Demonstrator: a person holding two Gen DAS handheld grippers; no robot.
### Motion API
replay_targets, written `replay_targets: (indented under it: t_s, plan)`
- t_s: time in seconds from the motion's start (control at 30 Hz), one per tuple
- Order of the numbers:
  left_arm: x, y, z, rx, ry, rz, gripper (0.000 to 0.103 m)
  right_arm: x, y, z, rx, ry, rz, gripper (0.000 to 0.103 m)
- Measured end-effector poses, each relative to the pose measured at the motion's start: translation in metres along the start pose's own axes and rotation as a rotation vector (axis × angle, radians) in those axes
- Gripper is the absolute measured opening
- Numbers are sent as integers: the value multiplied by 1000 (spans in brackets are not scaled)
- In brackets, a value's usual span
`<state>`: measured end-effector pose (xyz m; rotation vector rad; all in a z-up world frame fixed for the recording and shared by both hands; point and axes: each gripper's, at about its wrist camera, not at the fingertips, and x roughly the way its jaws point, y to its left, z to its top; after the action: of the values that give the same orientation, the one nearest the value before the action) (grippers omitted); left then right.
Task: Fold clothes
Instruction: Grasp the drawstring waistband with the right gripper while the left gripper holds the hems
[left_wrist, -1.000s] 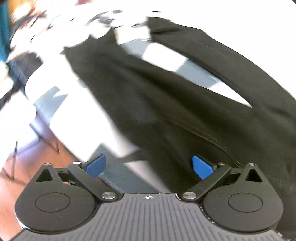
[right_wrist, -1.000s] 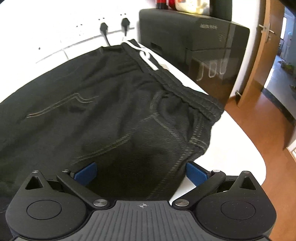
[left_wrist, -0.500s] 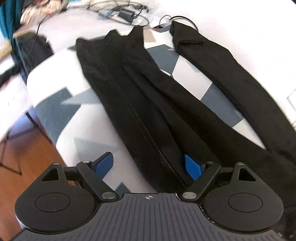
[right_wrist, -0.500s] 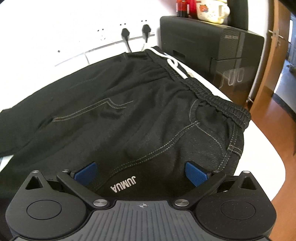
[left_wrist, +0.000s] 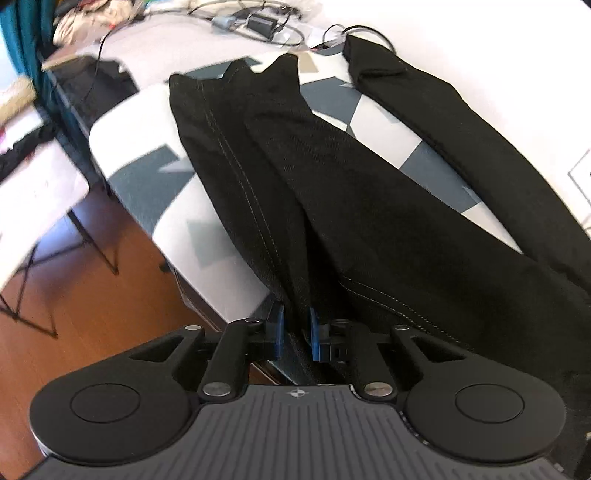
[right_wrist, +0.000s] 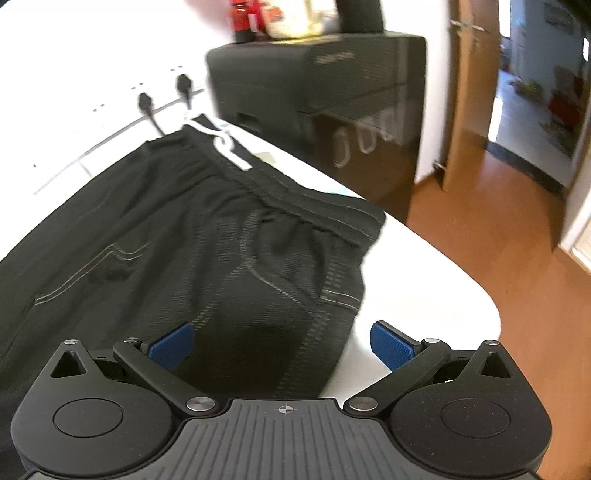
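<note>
Your left gripper (left_wrist: 293, 334) has just closed; its fingers now pinch the black stitched trousers (left_wrist: 369, 206) at the bench's near edge. Your right gripper (right_wrist: 282, 341) stays spread over the waistband end, so a fold looks ready.

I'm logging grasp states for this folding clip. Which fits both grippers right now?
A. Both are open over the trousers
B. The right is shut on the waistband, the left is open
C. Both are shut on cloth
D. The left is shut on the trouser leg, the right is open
D: the left gripper has its blue pads pinched on a fold of the black trousers, while the right gripper has its pads spread wide above the hip area.
</note>
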<state>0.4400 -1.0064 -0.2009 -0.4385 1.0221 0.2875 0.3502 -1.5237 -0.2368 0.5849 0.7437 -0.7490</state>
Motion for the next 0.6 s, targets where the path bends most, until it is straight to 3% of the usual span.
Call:
replay_targets:
  t_s: [0.1,0.2,0.23,0.27,0.3,0.5,0.6]
  plan:
    - [6,-3,3,-9,19,10,32,2,-13,3,34,-14,-10,102]
    - [6,-8,-1,13,-4,19,35,3,-26,5,67,-28,-20,102]
    - [6,-10,-2,21,-12,22,34,4,-31,6,78,-33,-24,102]
    - [5,-11,-4,23,-19,23,19,5,-35,7,90,-38,-27,102]
    - [3,-9,-7,15,-27,20,14,5,-39,8,101,-42,-30,102]
    - [-21,3,-13,-32,-97,-18,9,16,-71,11,243,-7,41,85]
    - [-38,-4,-6,-52,-154,-64,9,22,-75,11,291,5,103,89]
